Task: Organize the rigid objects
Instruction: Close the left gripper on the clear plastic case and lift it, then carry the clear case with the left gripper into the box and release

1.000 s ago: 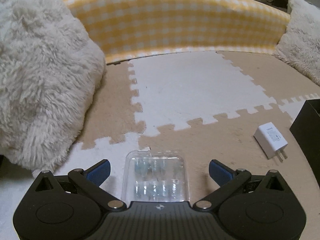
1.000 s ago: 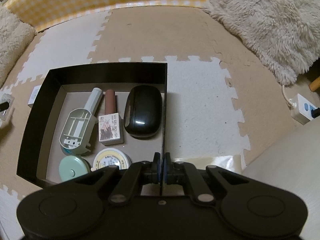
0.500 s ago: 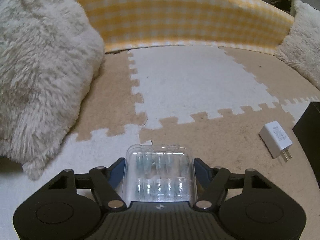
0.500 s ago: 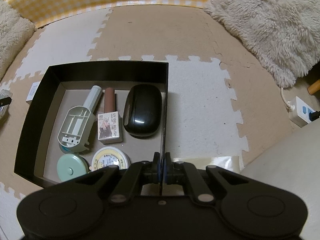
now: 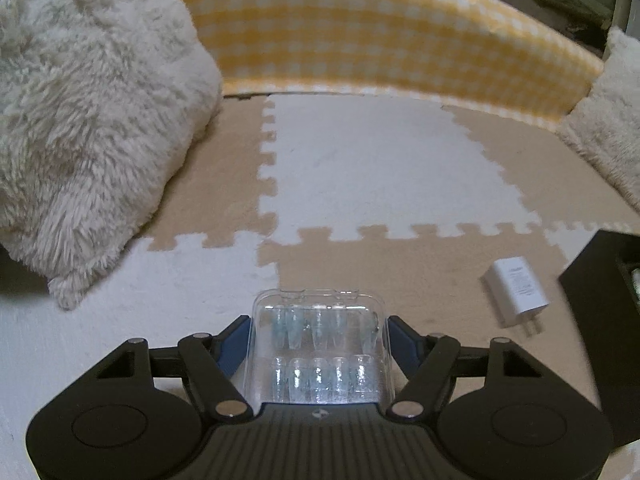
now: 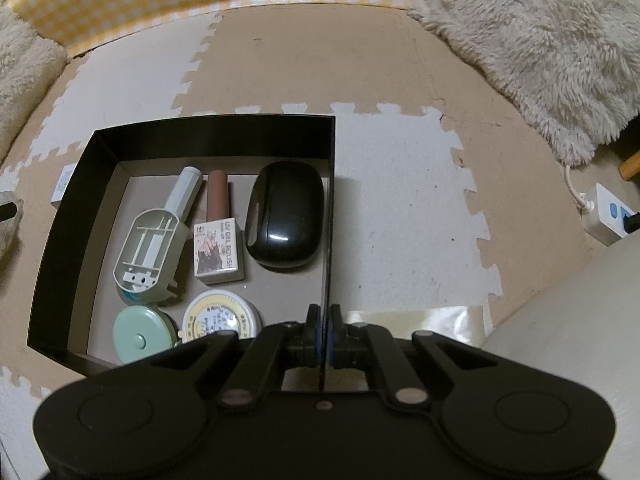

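My left gripper [image 5: 319, 334] is shut on a clear plastic case [image 5: 318, 344] of small tubes and holds it above the foam mat. A white charger plug [image 5: 516, 292] lies on the mat to the right. My right gripper [image 6: 324, 330] is shut on the right wall of the black box [image 6: 329, 216]. In the box lie a black mouse-like case [image 6: 285, 220], a gel polish bottle [image 6: 218, 236], a pale green plastic holder [image 6: 152, 240], a round green tin [image 6: 140, 338] and a round yellow tin [image 6: 220, 318].
Fluffy cream cushions [image 5: 88, 120] [image 6: 532, 40] sit at the sides, a yellow checked bolster [image 5: 380, 36] at the back. The box corner [image 5: 600, 296] shows at the right of the left wrist view. A white power strip [image 6: 608, 216] lies at right.
My left gripper closed its fingers on the clear case and lifted it, tilting a little. The right gripper stays shut on the box wall, which shifted slightly.
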Demonstrator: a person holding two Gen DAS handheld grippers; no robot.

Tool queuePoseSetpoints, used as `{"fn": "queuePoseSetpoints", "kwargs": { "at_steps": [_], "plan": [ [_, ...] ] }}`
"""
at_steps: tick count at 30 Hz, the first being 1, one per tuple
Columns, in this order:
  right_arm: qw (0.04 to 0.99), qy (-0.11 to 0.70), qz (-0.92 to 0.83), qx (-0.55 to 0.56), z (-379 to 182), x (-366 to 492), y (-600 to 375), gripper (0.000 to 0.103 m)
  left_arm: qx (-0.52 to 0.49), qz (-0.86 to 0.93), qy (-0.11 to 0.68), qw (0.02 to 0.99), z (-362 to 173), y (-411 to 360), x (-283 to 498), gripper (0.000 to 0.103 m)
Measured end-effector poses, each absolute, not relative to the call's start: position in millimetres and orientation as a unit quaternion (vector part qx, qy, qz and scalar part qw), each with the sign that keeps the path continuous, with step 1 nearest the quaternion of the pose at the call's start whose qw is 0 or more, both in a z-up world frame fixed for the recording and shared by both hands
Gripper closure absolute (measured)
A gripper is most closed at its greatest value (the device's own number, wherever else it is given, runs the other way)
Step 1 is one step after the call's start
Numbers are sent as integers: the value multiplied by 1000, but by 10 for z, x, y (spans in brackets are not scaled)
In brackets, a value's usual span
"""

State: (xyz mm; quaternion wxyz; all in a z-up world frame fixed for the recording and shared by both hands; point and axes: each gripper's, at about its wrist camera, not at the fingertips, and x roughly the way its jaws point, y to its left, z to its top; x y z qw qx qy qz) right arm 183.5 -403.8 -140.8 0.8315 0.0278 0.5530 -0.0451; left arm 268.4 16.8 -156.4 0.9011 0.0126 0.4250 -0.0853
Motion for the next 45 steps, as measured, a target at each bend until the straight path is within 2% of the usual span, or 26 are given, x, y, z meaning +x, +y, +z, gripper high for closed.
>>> {"fn": "queuePoseSetpoints", "kwargs": {
  "at_steps": [20,35,45],
  "plan": [
    [852,514,-48,91,-1259,1780,-4185,100,-46,-222,370,901,-872,-1087,1989,30],
    [850,514,-41,107,-1269,1776,-4239,99,-83,-282,402,867,-1159,-2009,1627,30],
    [846,514,-35,137,-1283,1777,-4321,98,-165,-272,400,860,-1400,-2273,1633,30]
  ]
}}
